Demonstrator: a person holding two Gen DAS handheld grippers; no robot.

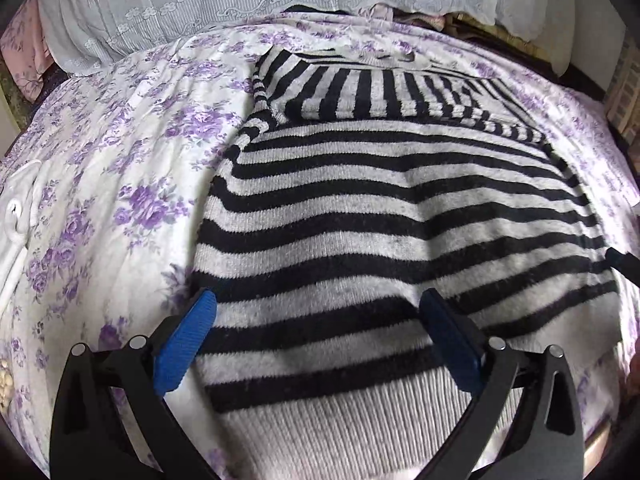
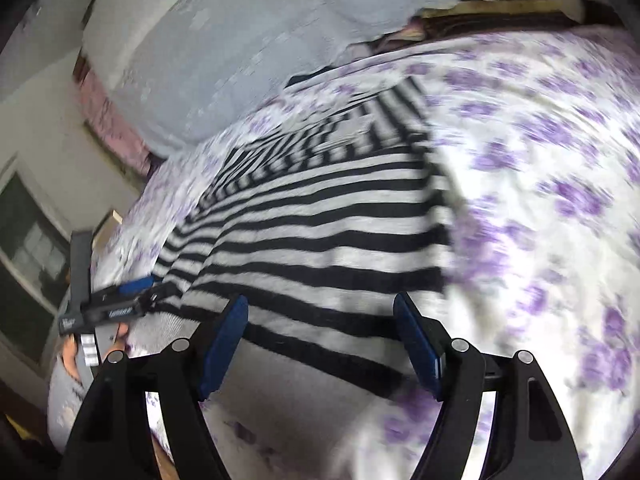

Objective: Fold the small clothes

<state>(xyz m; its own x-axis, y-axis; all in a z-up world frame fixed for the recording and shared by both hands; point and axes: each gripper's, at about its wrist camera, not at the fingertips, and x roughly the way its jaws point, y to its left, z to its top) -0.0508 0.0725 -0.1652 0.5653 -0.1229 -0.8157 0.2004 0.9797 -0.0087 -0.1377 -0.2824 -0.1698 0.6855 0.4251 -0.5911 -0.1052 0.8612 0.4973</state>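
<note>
A black and white striped knit sweater (image 1: 400, 208) lies flat on the bed, sleeves folded across its far part, plain ribbed hem nearest me. My left gripper (image 1: 320, 304) hovers open over the hem's left portion, blue pads wide apart with nothing between them. In the right wrist view the same sweater (image 2: 320, 232) appears tilted and blurred. My right gripper (image 2: 320, 308) stands open above the hem's right corner, empty. The left gripper (image 2: 120, 296) shows at the left edge of that view, with a hand behind it.
A bedspread with purple flowers (image 1: 120, 168) covers the bed under the sweater. White lace pillows (image 1: 200, 0) lie at the head. A white cord or strap (image 1: 20, 208) rests at the left. A wall and dark window (image 2: 28, 248) lie beyond the bed's side.
</note>
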